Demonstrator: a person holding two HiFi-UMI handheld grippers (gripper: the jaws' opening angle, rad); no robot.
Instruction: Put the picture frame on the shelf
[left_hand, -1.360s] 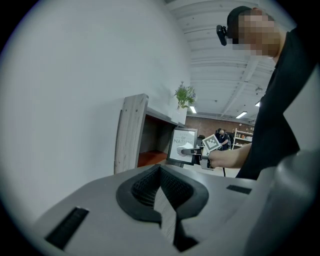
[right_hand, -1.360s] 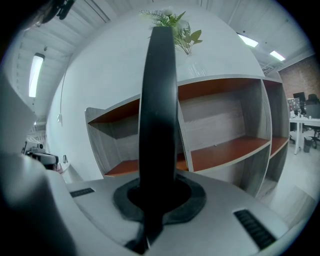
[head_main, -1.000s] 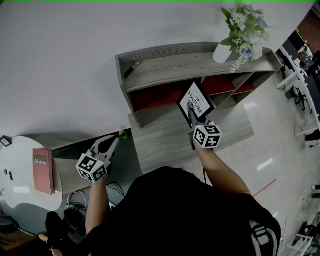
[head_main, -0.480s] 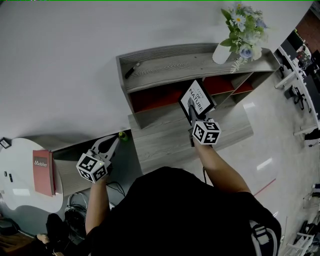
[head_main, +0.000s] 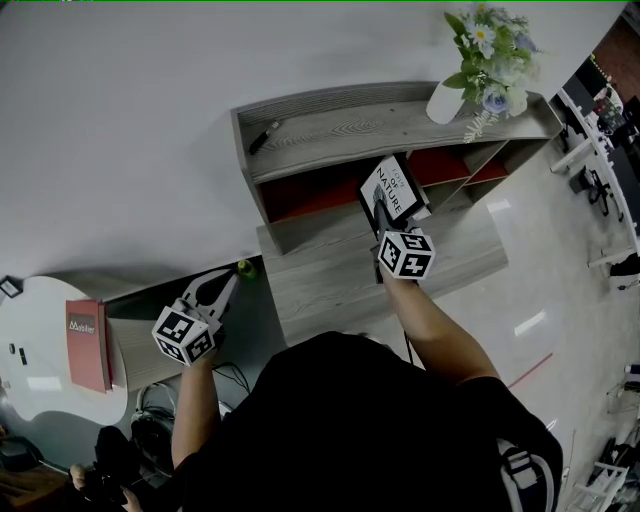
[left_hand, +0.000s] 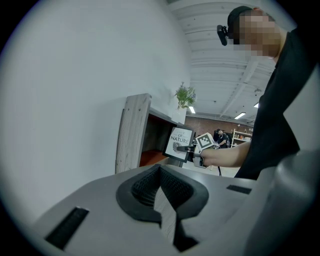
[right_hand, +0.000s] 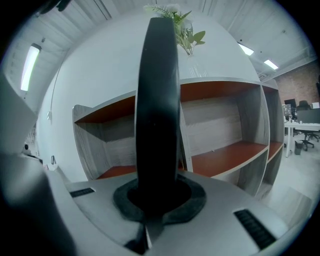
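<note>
Picture frame (head_main: 393, 190), where is it?

— In the air, upright, just in front of the shelf (head_main: 350, 130), level with the red-lined opening under its top board. It rests on nothing yet.

What holds it?

— The right gripper (head_main: 379, 214), jaws clamped on the lower edge. In the right gripper view the frame (right_hand: 157, 100) stands edge-on between the pads. The left gripper (head_main: 228, 286) hangs well off to the side, jaws closed together on nothing.

What could go wrong?

— My guess: the grip is low and on one edge, so the tall frame may swing in the pads if its top catches the top board's lip or an upright divider on the way in. Let go before it sits flat, and it may topple forward onto the lower ledge. Whether it has a back stand, I cannot tell. The vase of flowers (head_main: 447, 100) stands on the top board, apart from the frame, so only a high, wide swing would threaten it.

Count things for me.

— One frame, two grippers, one shelf unit, one vase, one dark pen-like thing (head_main: 262, 138) on the top board, one red book (head_main: 88, 340) on a white table (head_main: 30, 320).
</note>
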